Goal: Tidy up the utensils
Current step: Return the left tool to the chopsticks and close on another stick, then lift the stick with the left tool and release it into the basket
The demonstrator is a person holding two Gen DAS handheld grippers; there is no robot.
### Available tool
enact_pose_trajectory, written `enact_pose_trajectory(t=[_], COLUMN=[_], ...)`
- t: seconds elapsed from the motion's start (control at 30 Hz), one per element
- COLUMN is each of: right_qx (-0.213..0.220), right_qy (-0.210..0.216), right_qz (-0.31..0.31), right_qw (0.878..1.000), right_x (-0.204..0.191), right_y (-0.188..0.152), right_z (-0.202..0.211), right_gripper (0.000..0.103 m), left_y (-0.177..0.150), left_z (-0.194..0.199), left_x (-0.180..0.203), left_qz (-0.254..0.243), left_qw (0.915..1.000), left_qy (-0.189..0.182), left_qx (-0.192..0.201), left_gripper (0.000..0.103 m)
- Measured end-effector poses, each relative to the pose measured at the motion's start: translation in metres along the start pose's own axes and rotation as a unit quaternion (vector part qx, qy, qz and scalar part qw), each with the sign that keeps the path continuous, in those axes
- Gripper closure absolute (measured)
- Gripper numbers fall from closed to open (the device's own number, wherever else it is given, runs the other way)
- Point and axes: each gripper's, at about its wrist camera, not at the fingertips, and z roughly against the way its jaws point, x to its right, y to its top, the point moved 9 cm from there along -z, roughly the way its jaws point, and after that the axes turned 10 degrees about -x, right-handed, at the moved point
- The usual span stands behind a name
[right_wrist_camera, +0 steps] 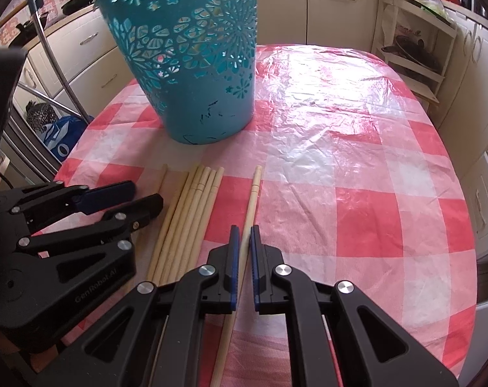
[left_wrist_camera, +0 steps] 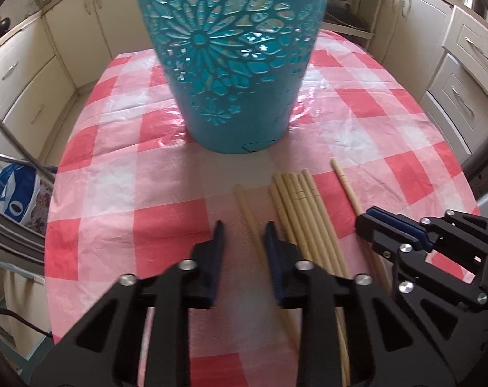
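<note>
Teal basket (right_wrist_camera: 192,64) stands upright at the far left of the checked tablecloth (right_wrist_camera: 356,167); whether anything is inside cannot be told through the cut-outs.

Nearer, all visible chopsticks lie flat on the cloth, so sorting looks barely begun.

Left to right: 1 lone chopstick (left_wrist_camera: 248,213) runs between the fingers of the left gripper (left_wrist_camera: 243,235), jaws moderately apart, not touching it.

Bundle of about 5 chopsticks (right_wrist_camera: 186,219) lies untouched.

Another single chopstick (right_wrist_camera: 251,206) sits inside the right gripper (right_wrist_camera: 242,242), jaws narrow; contact cannot be confirmed.
</note>
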Motion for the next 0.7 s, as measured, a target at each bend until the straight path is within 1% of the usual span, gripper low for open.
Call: enact_pose_trajectory(t=[0.03, 0.07, 0.17, 0.27, 0.33, 0.43, 0.5, 0.57, 0.63, 0.7], right_qx=[0.000, 0.001, 0.002, 0.002, 0.002, 0.003, 0.003, 0.004, 0.004, 0.004], right_qy=[0.000, 0.002, 0.011, 0.020, 0.025, 0.029, 0.033, 0.036, 0.038, 0.039], right_qz=[0.002, 0.001, -0.007, -0.014, -0.017, -0.019, -0.020, -0.021, -0.023, -0.024], right_qw=[1.000, 1.000, 1.000, 1.000, 1.000, 0.999, 0.999, 0.999, 0.999, 0.999], right_x=[-0.001, -0.001, 0.001, 0.003, 0.004, 0.005, 0.005, 0.006, 0.007, 0.007], right_y=[0.000, 0.001, 0.002, 0.002, 0.002, 0.002, 0.002, 0.002, 0.003, 0.003], right_z=[0.000, 0.000, -0.001, -0.001, -0.001, -0.001, -0.001, -0.001, -0.001, -0.001], right_gripper=[0.095, 0.096, 0.096, 0.096, 0.096, 0.096, 0.096, 0.097, 0.097, 0.097], left_y=[0.001, 0.001, 0.002, 0.006, 0.010, 0.017, 0.023, 0.028, 0.032, 0.035], left_z=[0.000, 0.000, 0.001, 0.014, 0.030, 0.055, 0.067, 0.078, 0.093, 0.116], left_x=[0.002, 0.003, 0.000, 0.000, 0.002, 0.002, 0.003, 0.004, 0.006, 0.007], left_qz=[-0.003, -0.001, 0.009, -0.010, -0.032, -0.063, -0.075, -0.084, -0.099, -0.114], left_qw=[0.9999, 0.9994, 0.9964, 0.9939, 0.9934, 0.9929, 0.9923, 0.9908, 0.9875, 0.9818], left_qy=[-0.016, -0.034, -0.080, -0.107, -0.110, -0.096, -0.086, -0.087, -0.092, -0.109], left_qx=[-0.004, -0.011, -0.029, -0.022, -0.004, 0.030, 0.047, 0.062, 0.082, 0.106], left_gripper=[0.096, 0.099, 0.099, 0.099, 0.099, 0.099, 0.099, 0.099, 0.099, 0.099])
